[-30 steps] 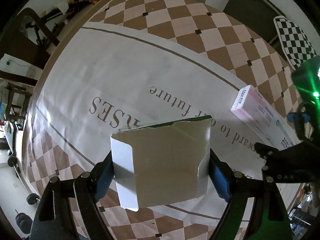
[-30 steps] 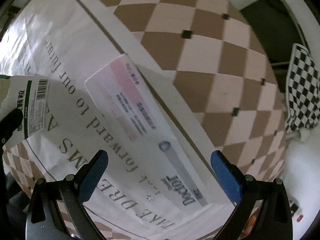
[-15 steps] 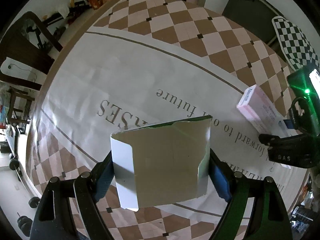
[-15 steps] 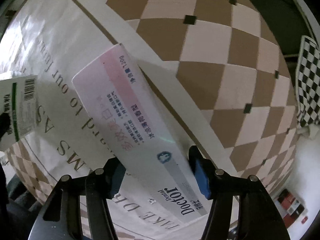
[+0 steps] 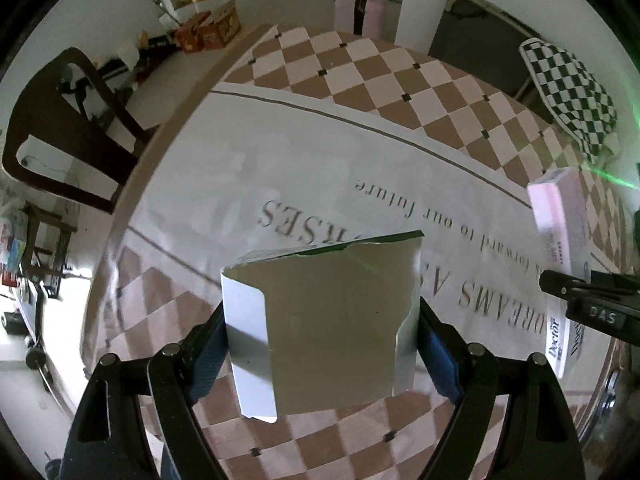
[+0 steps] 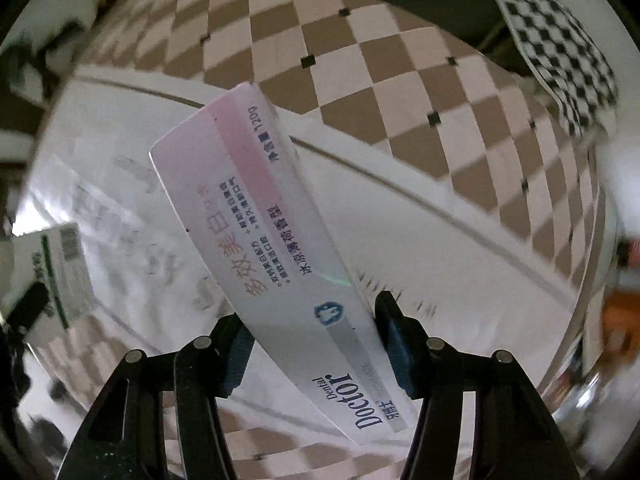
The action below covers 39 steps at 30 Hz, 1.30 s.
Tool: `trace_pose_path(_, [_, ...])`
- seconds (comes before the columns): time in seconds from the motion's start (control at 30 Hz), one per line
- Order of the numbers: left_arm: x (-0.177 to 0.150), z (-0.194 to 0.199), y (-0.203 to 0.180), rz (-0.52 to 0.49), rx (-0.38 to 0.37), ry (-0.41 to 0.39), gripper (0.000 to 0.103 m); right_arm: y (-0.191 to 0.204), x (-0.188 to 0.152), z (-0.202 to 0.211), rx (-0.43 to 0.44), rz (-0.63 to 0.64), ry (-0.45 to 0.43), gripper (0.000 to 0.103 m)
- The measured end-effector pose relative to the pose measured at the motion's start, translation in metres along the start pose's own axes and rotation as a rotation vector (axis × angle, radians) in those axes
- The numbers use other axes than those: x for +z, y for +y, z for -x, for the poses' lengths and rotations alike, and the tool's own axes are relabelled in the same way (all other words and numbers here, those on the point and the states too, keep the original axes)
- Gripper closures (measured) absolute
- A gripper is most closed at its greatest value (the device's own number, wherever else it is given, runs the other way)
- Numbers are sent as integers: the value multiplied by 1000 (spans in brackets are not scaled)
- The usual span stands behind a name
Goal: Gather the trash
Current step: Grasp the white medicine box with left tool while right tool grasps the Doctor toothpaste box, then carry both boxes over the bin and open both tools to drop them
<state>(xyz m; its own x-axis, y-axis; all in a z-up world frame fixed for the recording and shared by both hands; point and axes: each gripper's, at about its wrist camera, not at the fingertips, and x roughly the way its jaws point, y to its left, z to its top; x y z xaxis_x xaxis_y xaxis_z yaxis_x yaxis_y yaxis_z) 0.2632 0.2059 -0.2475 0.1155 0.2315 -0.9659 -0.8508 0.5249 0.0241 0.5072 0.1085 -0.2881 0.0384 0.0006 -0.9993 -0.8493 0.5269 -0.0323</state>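
Left gripper (image 5: 320, 336): we see its jaws clamped on a torn carton piece (image 5: 332, 320) above the surface (image 5: 320, 160).
Right gripper (image 6: 316, 344): jaws have just closed onto the toothpaste box (image 6: 264, 240) — right of the carton piece, lifted clear.

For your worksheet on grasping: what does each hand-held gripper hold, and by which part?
Left hand-held gripper: torn carton piece, by its side edges. Right hand-held gripper: toothpaste box, by its long sides near the "Doctor" end.
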Motion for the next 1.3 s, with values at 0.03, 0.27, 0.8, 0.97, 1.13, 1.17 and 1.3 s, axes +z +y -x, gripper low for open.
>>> trace_pose_path(0.03, [-7, 7, 5, -11, -4, -12, 20, 2, -13, 6, 20, -38, -23, 43])
trace_pose_path(0.27, [-67, 52, 51, -117, -60, -100, 20, 64, -116, 55, 133, -262, -152, 44])
trace_pose_path(0.8, [-272, 37, 197, -301, -205, 107, 20, 266, -441, 18, 397, -638, -99, 45])
trace_pose_path(0.97, [-311, -59, 215, -271, -185, 291, 20, 310, -506, -73, 460, -715, 83, 45])
trace_pose_path(1.13, [-326, -194, 204, -255, -184, 444, 19, 321, -519, -191, 502, -785, 203, 45])
trace_pose_path(1.17, [-329, -223, 200, -255, -186, 476, 17, 317, -511, -218, 499, -788, 215, 45])
trace_pose_path(1.3, [-339, -316, 189, -244, -208, 559, 15, 322, -492, -328, 508, -800, 277, 45])
